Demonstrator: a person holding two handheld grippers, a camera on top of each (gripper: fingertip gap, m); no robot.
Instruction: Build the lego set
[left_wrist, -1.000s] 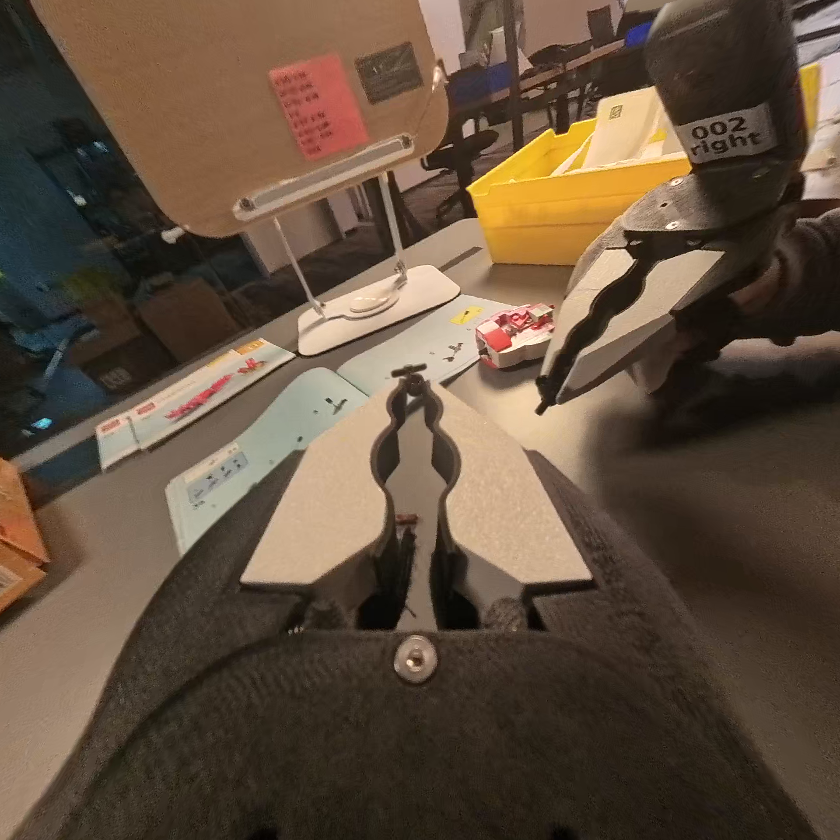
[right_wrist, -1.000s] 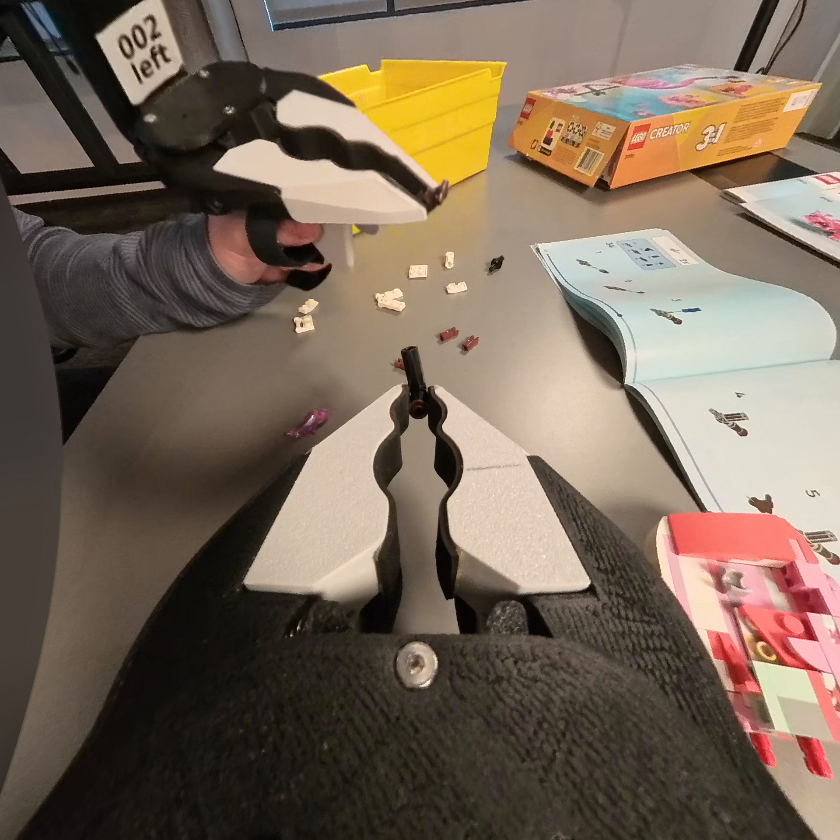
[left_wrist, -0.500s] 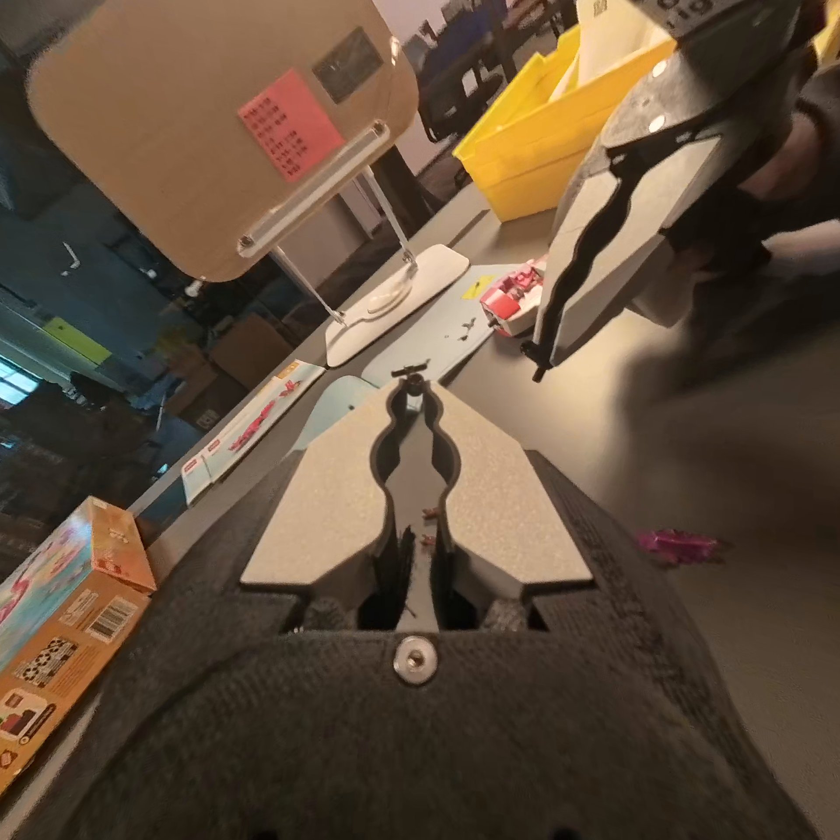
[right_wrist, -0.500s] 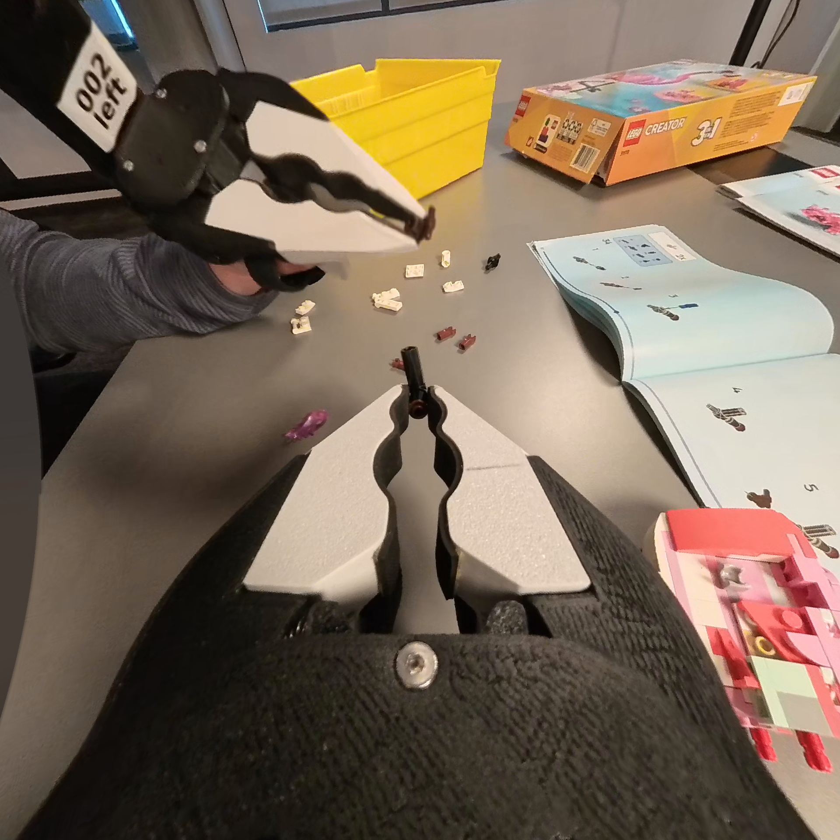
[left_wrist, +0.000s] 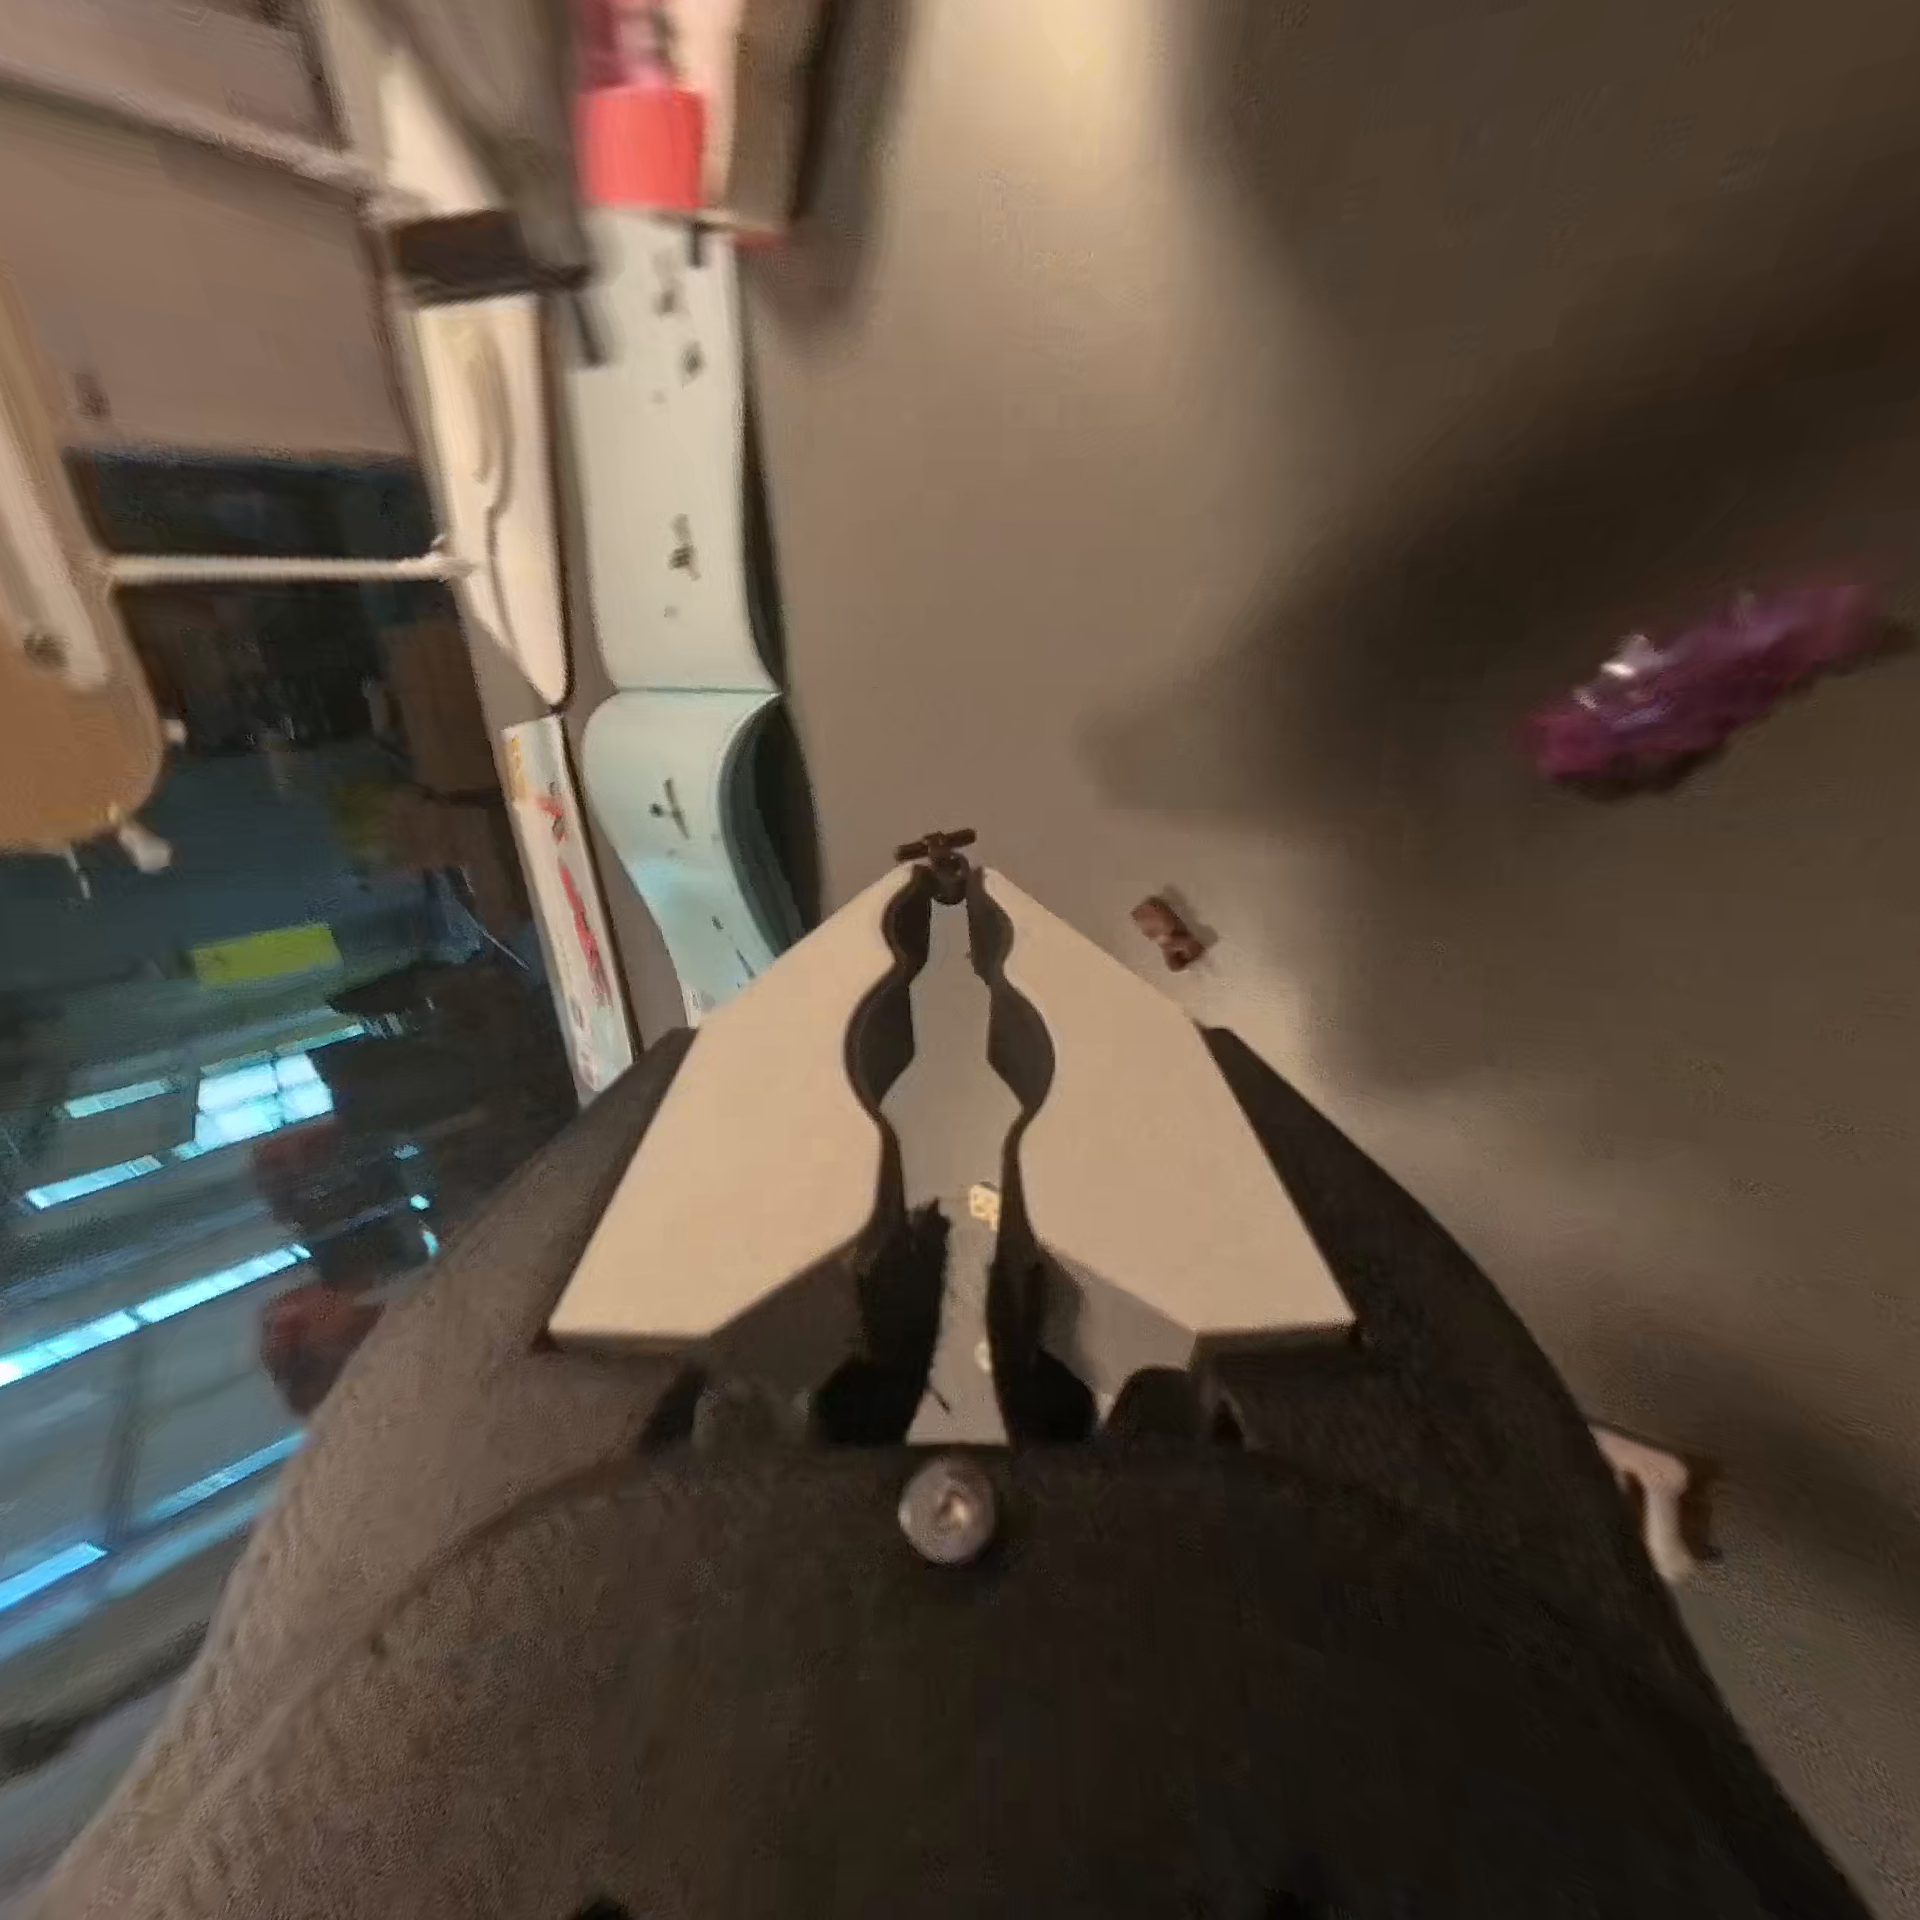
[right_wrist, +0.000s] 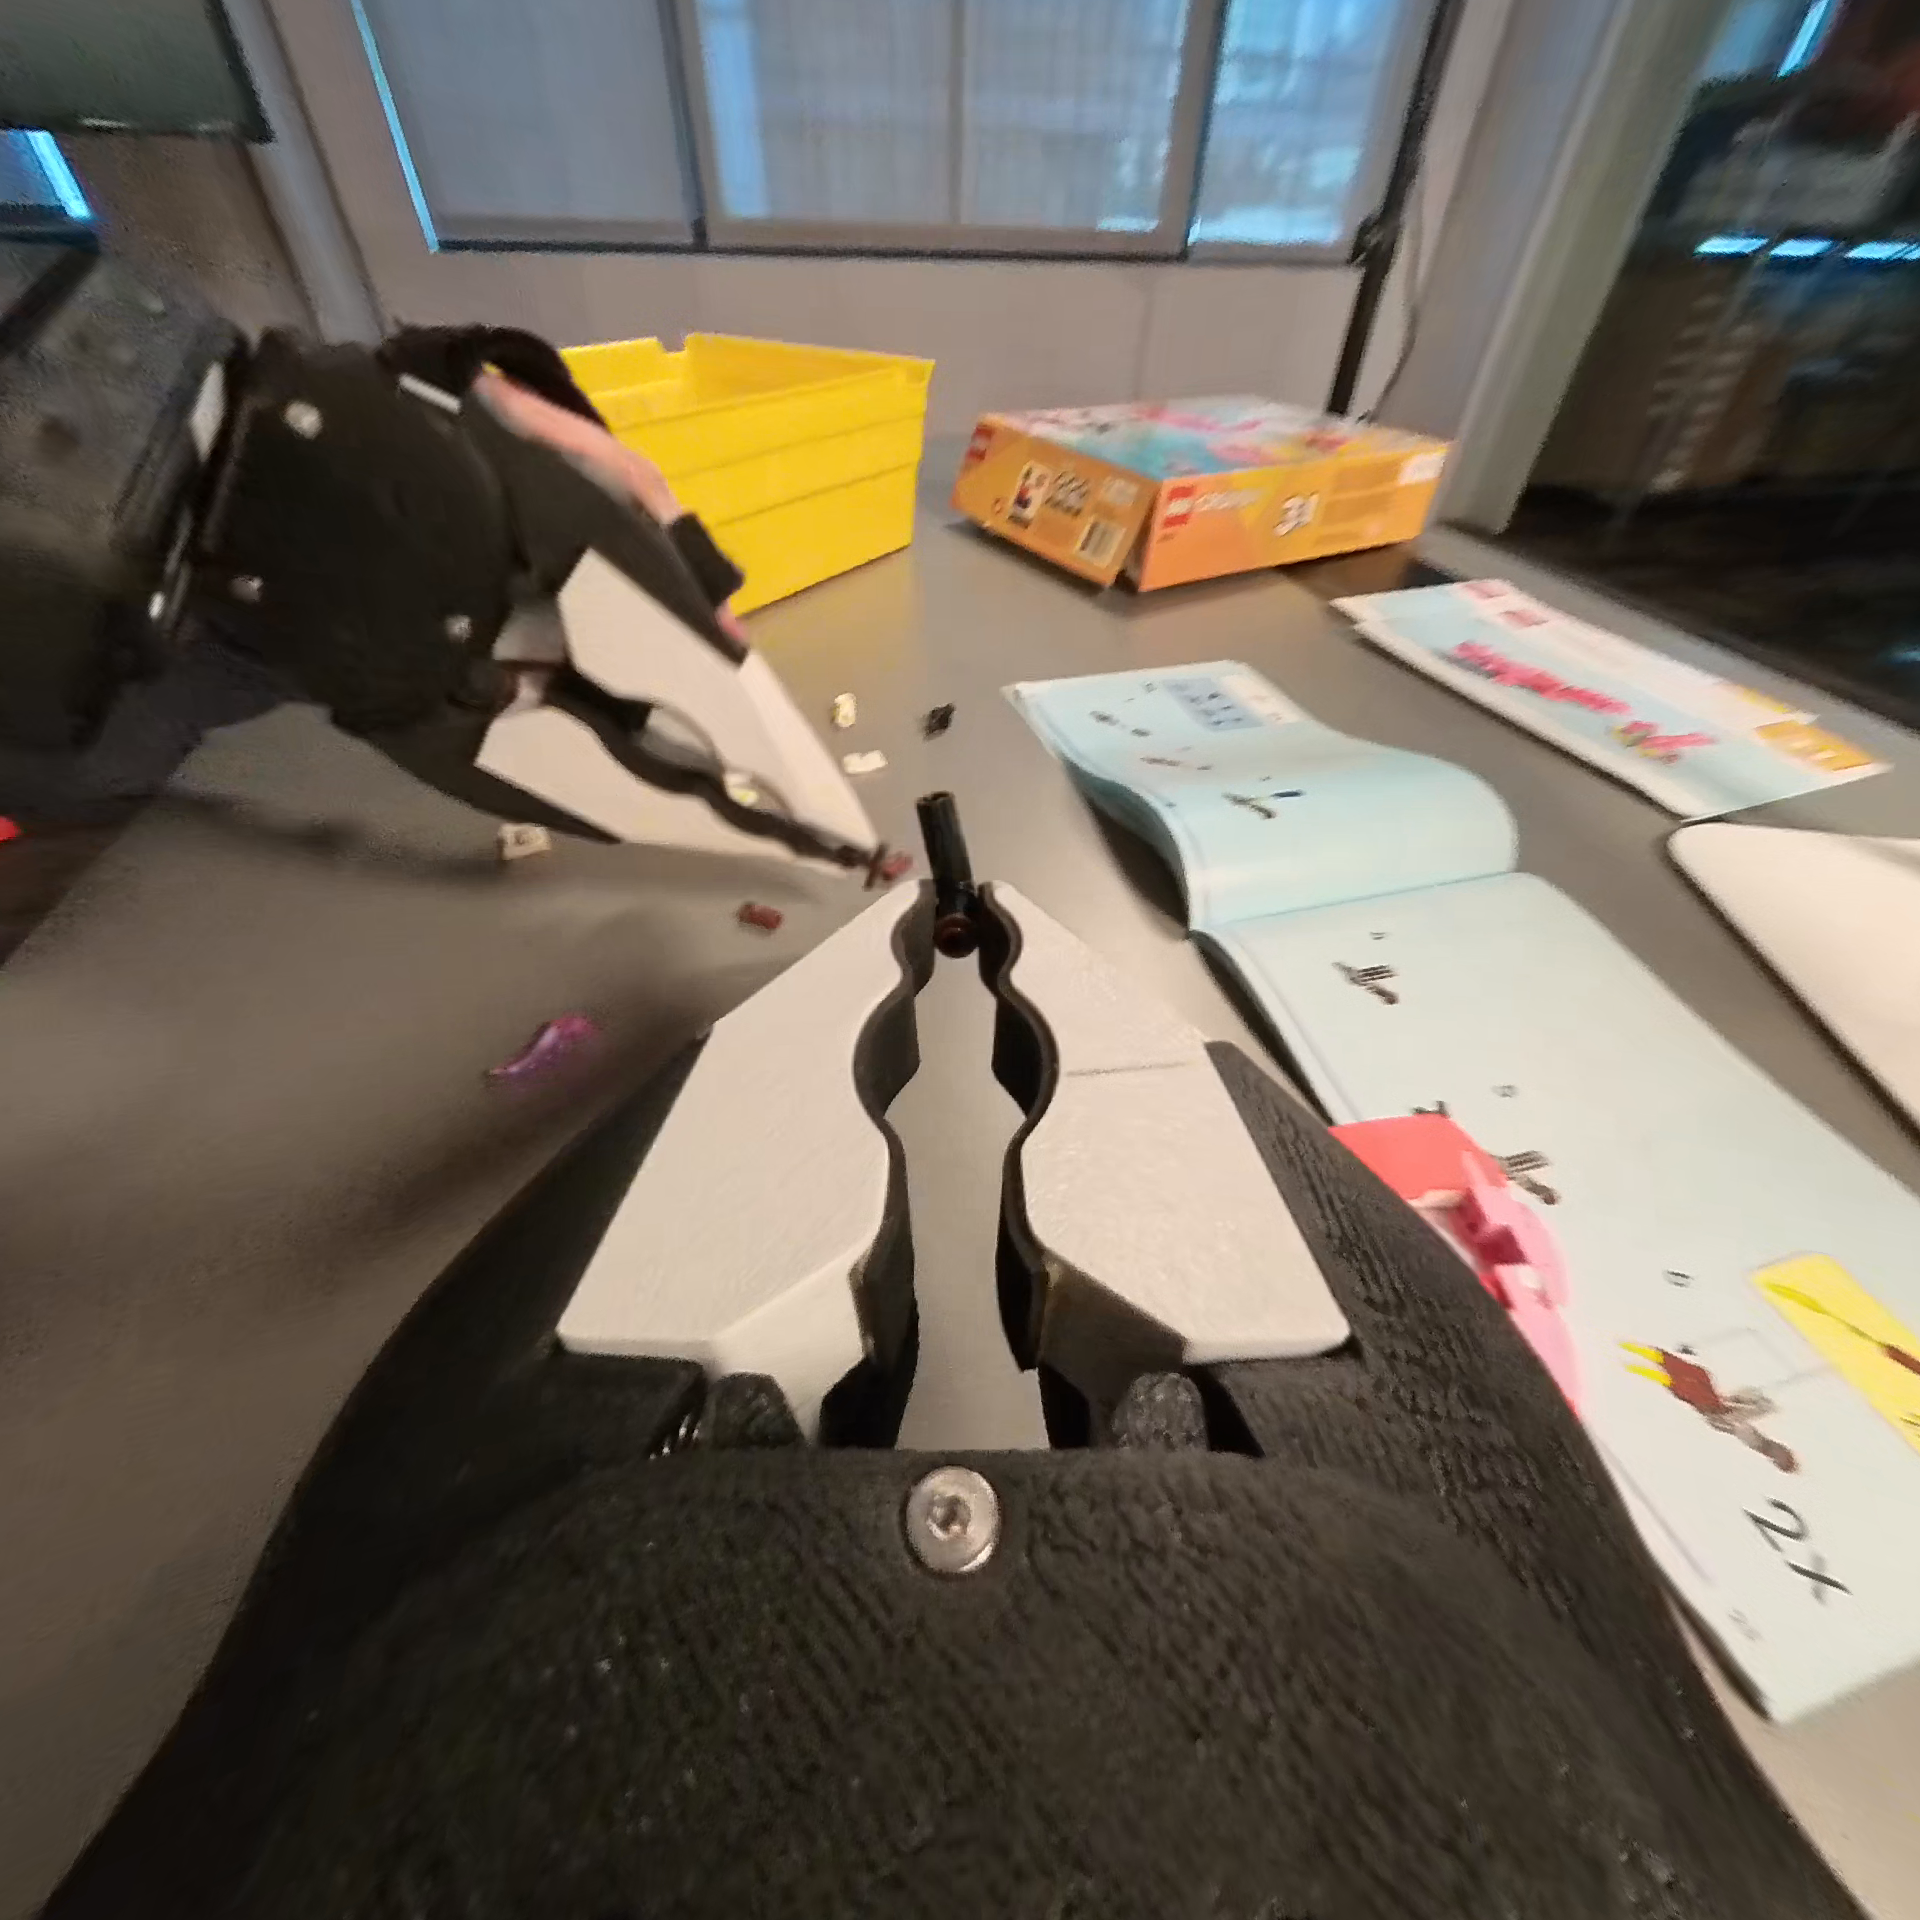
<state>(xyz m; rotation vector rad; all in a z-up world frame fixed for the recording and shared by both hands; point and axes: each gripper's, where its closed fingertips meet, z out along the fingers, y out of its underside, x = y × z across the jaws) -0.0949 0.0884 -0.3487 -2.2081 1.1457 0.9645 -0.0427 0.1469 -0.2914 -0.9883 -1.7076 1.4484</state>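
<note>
My left gripper (left_wrist: 943, 883) is shut on a small dark T-shaped piece (left_wrist: 938, 854) at its fingertips. It is rolled on its side and tipped down close over the grey table (left_wrist: 1299, 416), near a small dark red piece (left_wrist: 1172, 925). In the right wrist view the left gripper (right_wrist: 868, 857) reaches down to the table by a dark red piece (right_wrist: 896, 861). My right gripper (right_wrist: 951, 914) is shut on a small black rod (right_wrist: 943, 847) that sticks out past its tips, just right of the left gripper's tips.
Loose white and dark red pieces (right_wrist: 862, 762) lie on the table. A purple translucent piece (right_wrist: 551, 1044) lies at the left. An open pale blue booklet (right_wrist: 1351, 831), a pink and red brick model (right_wrist: 1455, 1195), a yellow bin (right_wrist: 790, 457) and an orange box (right_wrist: 1195, 488) stand around. The left gripper's tips are roughly 10 cm from the right gripper's.
My left gripper rolled over and dropped from the air down to the table among the dark red pieces, still holding its dark piece. My right gripper tilted up a little and kept the black rod.
</note>
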